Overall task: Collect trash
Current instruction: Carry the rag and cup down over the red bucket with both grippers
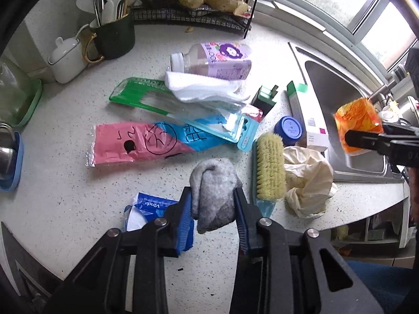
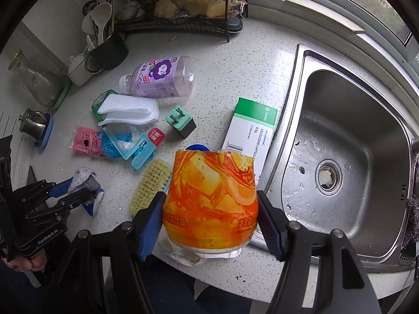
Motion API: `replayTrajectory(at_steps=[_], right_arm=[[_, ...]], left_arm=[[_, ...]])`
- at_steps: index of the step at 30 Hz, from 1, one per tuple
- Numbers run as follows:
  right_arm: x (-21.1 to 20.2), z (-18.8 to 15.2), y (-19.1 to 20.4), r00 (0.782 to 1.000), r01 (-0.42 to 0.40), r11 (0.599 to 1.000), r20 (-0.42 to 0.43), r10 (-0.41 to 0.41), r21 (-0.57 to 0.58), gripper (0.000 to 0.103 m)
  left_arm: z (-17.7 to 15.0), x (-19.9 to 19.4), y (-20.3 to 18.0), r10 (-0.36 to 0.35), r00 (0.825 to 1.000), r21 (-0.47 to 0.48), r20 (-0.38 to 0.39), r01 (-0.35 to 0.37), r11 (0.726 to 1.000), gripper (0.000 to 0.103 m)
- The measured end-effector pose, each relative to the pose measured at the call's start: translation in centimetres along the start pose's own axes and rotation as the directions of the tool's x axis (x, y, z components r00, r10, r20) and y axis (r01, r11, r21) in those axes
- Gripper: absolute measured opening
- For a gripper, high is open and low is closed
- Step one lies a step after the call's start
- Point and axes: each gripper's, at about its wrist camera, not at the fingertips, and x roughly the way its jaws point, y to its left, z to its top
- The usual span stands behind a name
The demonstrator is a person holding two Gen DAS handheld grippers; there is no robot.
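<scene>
Far left of the counter (image 1: 65,196): teapot (image 1: 66,59), mug (image 1: 115,36) of utensils. Left gripper (image 1: 213,196) pinching a grey rag (image 1: 213,191), lifted above a blue tissue pack (image 1: 146,209). Mid-counter: pink wrapper (image 1: 125,144), purple bottle (image 1: 217,57) on its side, brush (image 1: 269,167), box (image 2: 248,128). Right gripper (image 2: 209,214) clamped on an orange cup (image 2: 212,196) at the counter edge beside the sink (image 2: 353,144).
</scene>
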Motion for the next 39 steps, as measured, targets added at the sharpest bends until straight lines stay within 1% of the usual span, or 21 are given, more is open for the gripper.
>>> replayTrajectory(at_steps=[3, 5, 8, 11, 15, 20, 24, 27, 30, 34, 39], right_arm=[[-0.8, -0.8, 0.1, 1.000, -0.018, 1.000, 0.016, 0.018, -0.014, 0.065], [-1.4, -1.4, 0.1, 0.999, -0.033, 0.999, 0.026, 0.033, -0.026, 0.065], [-2.5, -2.7, 0.1, 0.998, -0.051, 0.997, 0.045, 0.053, -0.052, 0.065], [-3.7, -4.3, -0.1, 0.996, -0.065, 0.995, 0.062, 0.070, -0.077, 0.065], [-5.3, -6.9, -0.8, 0.992, -0.085, 0.991, 0.086, 0.094, -0.105, 0.065], [-7.2, -10.8, -2.2, 0.988, -0.104, 0.986, 0.104, 0.118, -0.128, 0.065], [-8.7, -14.2, -3.6, 0.987, -0.100, 0.982, 0.111, 0.119, -0.163, 0.065], [-9.7, -16.6, -4.8, 0.986, -0.099, 0.978, 0.114, 0.121, -0.181, 0.065], [-10.5, -18.6, -5.9, 0.986, -0.103, 0.978, 0.112, 0.125, -0.184, 0.065], [-11.2, -20.9, -6.6, 0.984, -0.125, 0.976, 0.101, 0.144, -0.180, 0.065], [-10.9, -22.5, -6.9, 0.984, -0.138, 0.976, 0.084, 0.154, -0.170, 0.065]], left_arm=[[-0.2, -2.3, -0.4, -0.009, 0.999, -0.014, 0.043, 0.009, 1.000, 0.029], [-0.9, -3.8, -0.8, -0.015, 0.998, -0.033, 0.059, 0.017, 0.999, 0.029], [-1.5, -5.7, -1.9, -0.001, 0.996, -0.051, 0.087, 0.006, 0.999, 0.029], [-2.7, -7.3, -4.1, 0.018, 0.993, -0.041, 0.117, -0.013, 0.999, 0.029], [-5.0, -9.2, -7.4, 0.022, 0.990, -0.028, 0.142, -0.018, 0.999, 0.029], [-8.2, -10.4, -12.1, 0.044, 0.984, -0.006, 0.172, -0.043, 0.999, 0.029], [-11.0, -10.8, -15.8, 0.049, 0.984, -0.021, 0.174, -0.046, 0.999, 0.029], [-13.0, -11.2, -18.7, 0.058, 0.982, -0.010, 0.179, -0.057, 0.998, 0.029], [-14.4, -11.6, -20.9, 0.058, 0.983, -0.008, 0.173, -0.058, 0.998, 0.029], [-15.9, -11.7, -22.7, 0.059, 0.986, -0.012, 0.156, -0.058, 0.998, 0.029], [-17.1, -11.4, -23.6, 0.054, 0.989, -0.009, 0.136, -0.054, 0.999, 0.029]])
